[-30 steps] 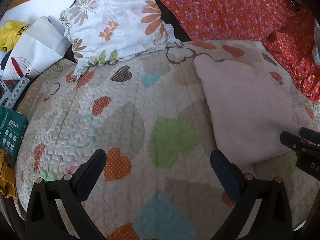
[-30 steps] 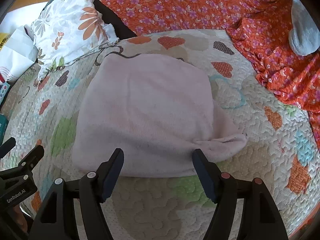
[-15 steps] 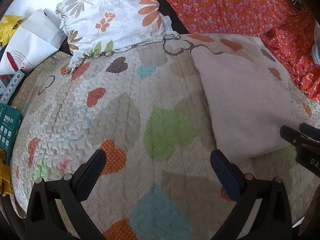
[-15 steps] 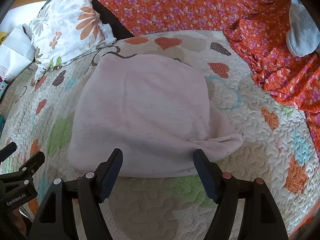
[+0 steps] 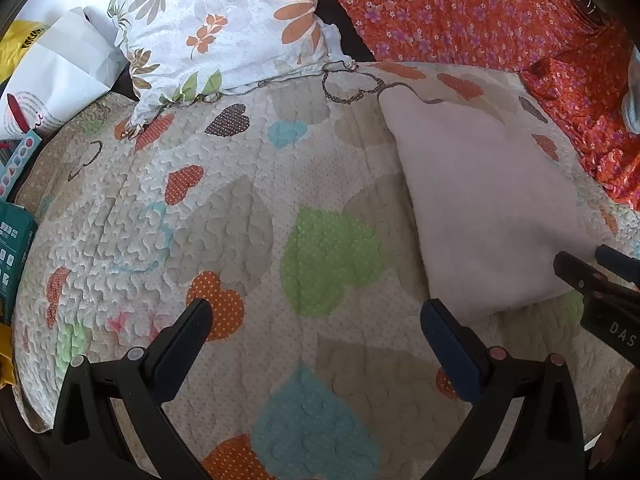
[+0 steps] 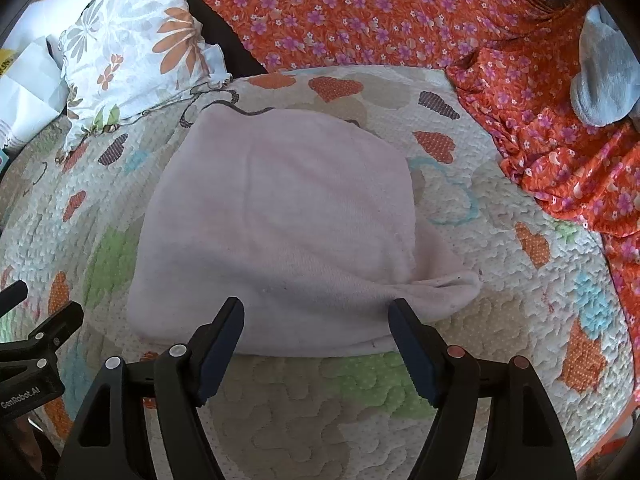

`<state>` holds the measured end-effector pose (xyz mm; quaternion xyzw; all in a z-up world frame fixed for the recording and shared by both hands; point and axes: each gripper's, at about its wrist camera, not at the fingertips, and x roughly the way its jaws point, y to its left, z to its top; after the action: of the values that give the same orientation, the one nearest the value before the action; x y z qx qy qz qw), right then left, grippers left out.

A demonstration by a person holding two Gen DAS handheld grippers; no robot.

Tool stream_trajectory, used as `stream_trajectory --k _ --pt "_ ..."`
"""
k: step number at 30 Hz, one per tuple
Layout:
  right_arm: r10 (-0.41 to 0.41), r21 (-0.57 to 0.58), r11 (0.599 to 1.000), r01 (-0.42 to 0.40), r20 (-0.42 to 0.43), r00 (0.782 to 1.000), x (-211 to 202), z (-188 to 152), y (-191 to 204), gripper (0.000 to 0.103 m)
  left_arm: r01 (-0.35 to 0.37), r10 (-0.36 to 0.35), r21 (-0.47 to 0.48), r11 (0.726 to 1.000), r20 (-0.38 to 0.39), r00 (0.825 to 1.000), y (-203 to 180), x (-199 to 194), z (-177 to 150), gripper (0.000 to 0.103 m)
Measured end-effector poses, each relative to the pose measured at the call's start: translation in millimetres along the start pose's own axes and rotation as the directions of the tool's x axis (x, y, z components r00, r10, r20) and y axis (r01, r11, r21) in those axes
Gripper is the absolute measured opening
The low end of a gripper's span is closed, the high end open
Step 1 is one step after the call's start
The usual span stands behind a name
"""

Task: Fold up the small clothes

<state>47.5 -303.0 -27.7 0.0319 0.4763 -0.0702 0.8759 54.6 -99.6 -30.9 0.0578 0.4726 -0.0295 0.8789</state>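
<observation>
A folded pale pink garment (image 6: 280, 236) lies flat on the heart-patterned quilt (image 6: 500, 264), with a small flap sticking out at its right near corner (image 6: 448, 284). My right gripper (image 6: 316, 320) is open and empty, its jaws hovering just at the garment's near edge. In the left wrist view the garment (image 5: 488, 208) lies to the right. My left gripper (image 5: 316, 324) is open and empty over bare quilt (image 5: 224, 220), left of the garment. The right gripper's fingers (image 5: 592, 276) show at that view's right edge.
A floral pillow (image 5: 224, 28) lies at the back left. Orange flowered fabric (image 6: 400, 12) covers the back and right. A grey-blue soft item (image 6: 604, 76) lies at the far right. Paper and boxes (image 5: 48, 80) sit beyond the quilt's left edge.
Both grippers have drifted slightly back toward me; the garment has not moved and both stay open.
</observation>
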Motion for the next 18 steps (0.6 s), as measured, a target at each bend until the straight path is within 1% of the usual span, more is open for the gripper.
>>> stream_trajectory --k 18 --pt "-0.036 -0.018 0.999 0.036 -0.014 0.999 4.4 -0.7 0.5 0.082 0.024 -0.024 -0.012 1.0 -0.031 0.999 1.6 5.4 -2.2 0.103"
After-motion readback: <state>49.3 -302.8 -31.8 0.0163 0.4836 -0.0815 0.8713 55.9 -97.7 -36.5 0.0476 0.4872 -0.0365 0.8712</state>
